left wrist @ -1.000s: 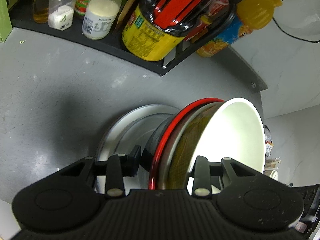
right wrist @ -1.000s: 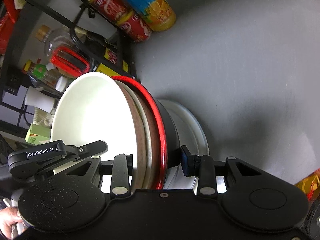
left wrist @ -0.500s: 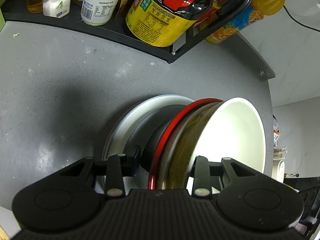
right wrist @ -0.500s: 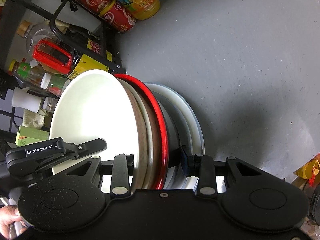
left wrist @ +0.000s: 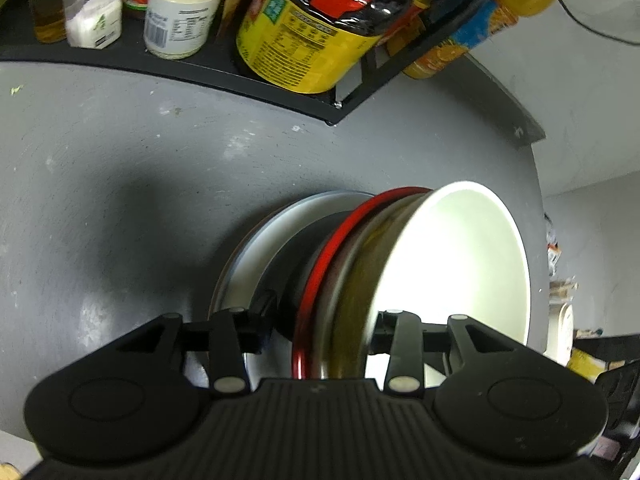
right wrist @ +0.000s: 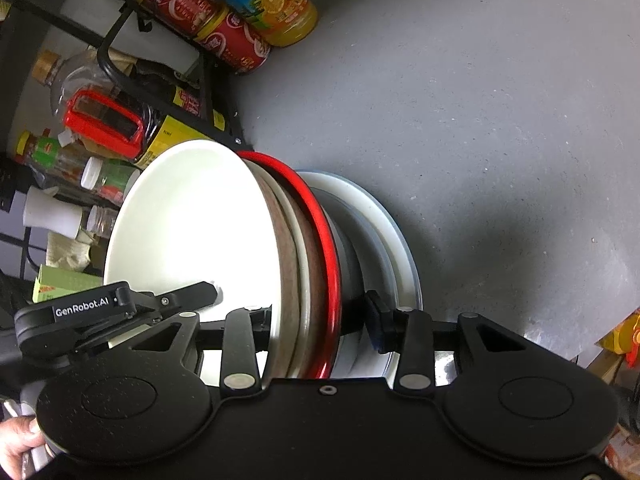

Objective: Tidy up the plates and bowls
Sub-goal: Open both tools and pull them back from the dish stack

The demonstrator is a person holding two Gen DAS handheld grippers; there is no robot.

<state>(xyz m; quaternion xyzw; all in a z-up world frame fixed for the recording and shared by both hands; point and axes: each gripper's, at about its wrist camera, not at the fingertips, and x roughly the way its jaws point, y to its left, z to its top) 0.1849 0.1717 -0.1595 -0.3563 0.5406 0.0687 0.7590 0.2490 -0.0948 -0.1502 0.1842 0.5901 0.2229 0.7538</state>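
Note:
A nested stack of bowls [left wrist: 352, 276] is held between both grippers over the grey counter: a white bowl [left wrist: 456, 264] innermost, then brown-rimmed bowls, then a red-rimmed black bowl [left wrist: 320, 264]. Under the stack lie white plates [left wrist: 256, 240]. My left gripper [left wrist: 320, 332] is shut on the stack's rim. My right gripper [right wrist: 316, 320] is shut on the same stack [right wrist: 304, 248] from the other side, where the white bowl [right wrist: 192, 224] and plates [right wrist: 384, 232] also show. The left gripper's body [right wrist: 80, 312] shows in the right wrist view.
A black wire rack [left wrist: 280, 84] at the back holds a yellow-labelled dark bottle [left wrist: 308, 40], spice jars [left wrist: 180, 12] and an orange juice bottle [left wrist: 480, 24]. Red cans [right wrist: 224, 32] stand by the rack. Grey counter [right wrist: 480, 120] spreads to the right.
Both grippers with the bowl stack have shifted slightly over the counter; the rack now looks closer in the left wrist view. The grip on the stack is unchanged.

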